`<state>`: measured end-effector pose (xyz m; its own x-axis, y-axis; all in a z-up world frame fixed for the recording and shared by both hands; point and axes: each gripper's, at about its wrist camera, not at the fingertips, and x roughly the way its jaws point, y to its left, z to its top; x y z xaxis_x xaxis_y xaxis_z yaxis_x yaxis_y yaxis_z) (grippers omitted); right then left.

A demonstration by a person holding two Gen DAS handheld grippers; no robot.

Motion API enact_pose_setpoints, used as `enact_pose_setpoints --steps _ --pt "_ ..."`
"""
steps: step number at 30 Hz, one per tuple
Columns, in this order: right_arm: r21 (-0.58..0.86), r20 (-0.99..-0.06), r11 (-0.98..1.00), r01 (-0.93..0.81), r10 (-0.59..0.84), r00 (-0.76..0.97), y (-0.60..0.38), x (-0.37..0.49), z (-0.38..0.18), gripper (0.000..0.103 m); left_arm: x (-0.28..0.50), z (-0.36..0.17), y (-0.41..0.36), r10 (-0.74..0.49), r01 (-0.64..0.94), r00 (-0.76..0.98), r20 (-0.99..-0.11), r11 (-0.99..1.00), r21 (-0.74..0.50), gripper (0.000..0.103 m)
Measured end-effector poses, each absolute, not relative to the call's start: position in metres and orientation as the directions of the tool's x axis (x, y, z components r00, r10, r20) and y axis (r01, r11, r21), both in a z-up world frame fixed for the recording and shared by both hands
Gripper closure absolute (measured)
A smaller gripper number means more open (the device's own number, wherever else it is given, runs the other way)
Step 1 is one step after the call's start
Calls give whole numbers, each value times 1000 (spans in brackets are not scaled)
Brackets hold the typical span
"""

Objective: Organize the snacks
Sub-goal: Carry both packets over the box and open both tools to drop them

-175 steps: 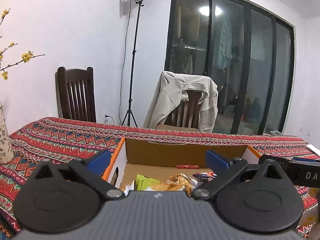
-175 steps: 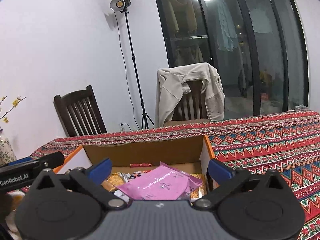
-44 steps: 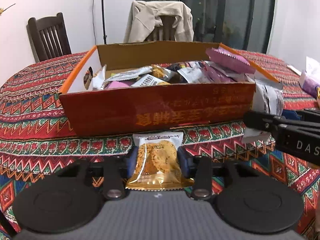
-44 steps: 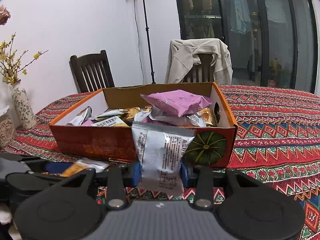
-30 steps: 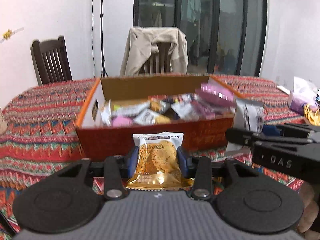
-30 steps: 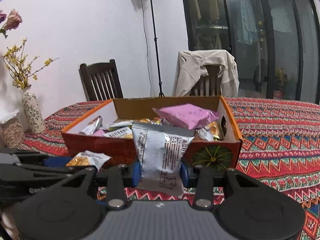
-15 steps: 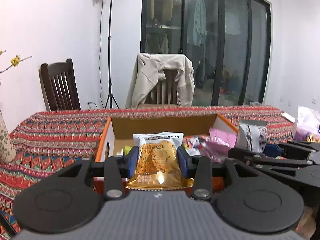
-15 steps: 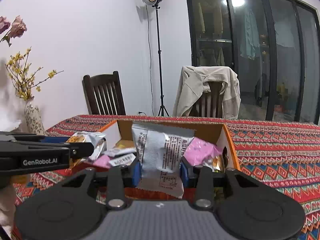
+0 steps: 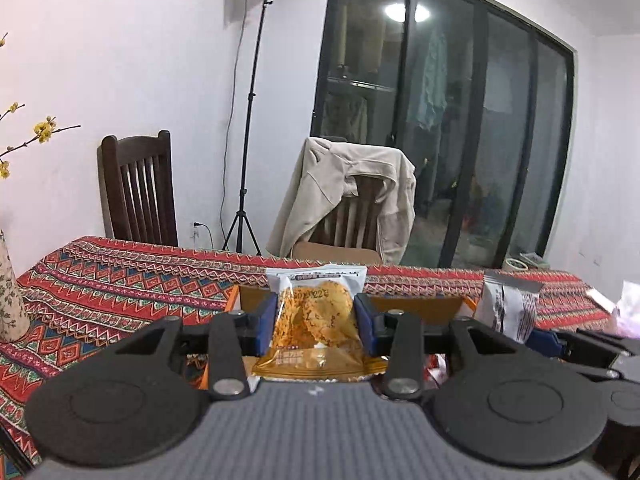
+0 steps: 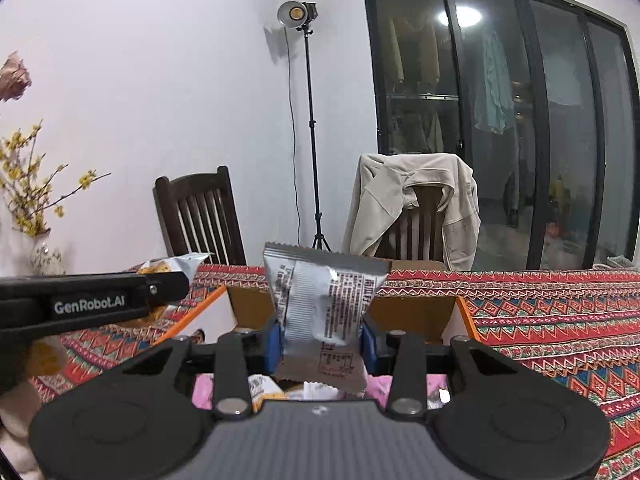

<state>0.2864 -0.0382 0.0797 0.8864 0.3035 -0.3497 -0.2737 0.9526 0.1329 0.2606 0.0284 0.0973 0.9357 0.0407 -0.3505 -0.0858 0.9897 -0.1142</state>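
My left gripper (image 9: 316, 322) is shut on a clear-and-gold cookie packet (image 9: 316, 320) and holds it upright above the open cardboard snack box (image 9: 416, 306). My right gripper (image 10: 320, 340) is shut on a silver-grey snack packet (image 10: 324, 300), also above the box (image 10: 404, 312). Pink and white packets (image 10: 384, 392) lie in the box below it. The silver packet shows in the left wrist view (image 9: 508, 306), and the left gripper arm (image 10: 92, 304) with the cookie packet (image 10: 168, 266) shows in the right wrist view. Most of the box is hidden behind both grippers.
The box sits on a table with a red patterned cloth (image 9: 120, 276). A vase (image 9: 10, 304) stands at the table's left. Behind the table are a dark wooden chair (image 9: 138, 188), a chair with a beige jacket (image 9: 352, 200) and a light stand (image 9: 248, 120).
Both grippers have risen and moved forward over the box with their packets held. The box has dropped low in both views and its contents are now mostly hidden.
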Motion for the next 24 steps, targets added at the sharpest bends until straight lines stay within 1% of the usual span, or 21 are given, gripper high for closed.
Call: enact_pose_setpoints --steps 7,12,18,24 --pt "152 -340 955 -256 294 894 -31 313 76 65 287 88 38 61 -121 930 -362 982 -145 61" --pt "135 -331 958 -252 284 900 -24 325 66 65 300 68 48 66 -140 917 -393 977 -162 61" --pt "117 -339 958 -261 285 897 -21 331 54 65 307 53 52 71 -142 908 -412 979 -145 61" --pt "99 -362 959 -267 285 888 -21 335 44 65 309 45 53 49 -122 908 -417 981 -149 60"
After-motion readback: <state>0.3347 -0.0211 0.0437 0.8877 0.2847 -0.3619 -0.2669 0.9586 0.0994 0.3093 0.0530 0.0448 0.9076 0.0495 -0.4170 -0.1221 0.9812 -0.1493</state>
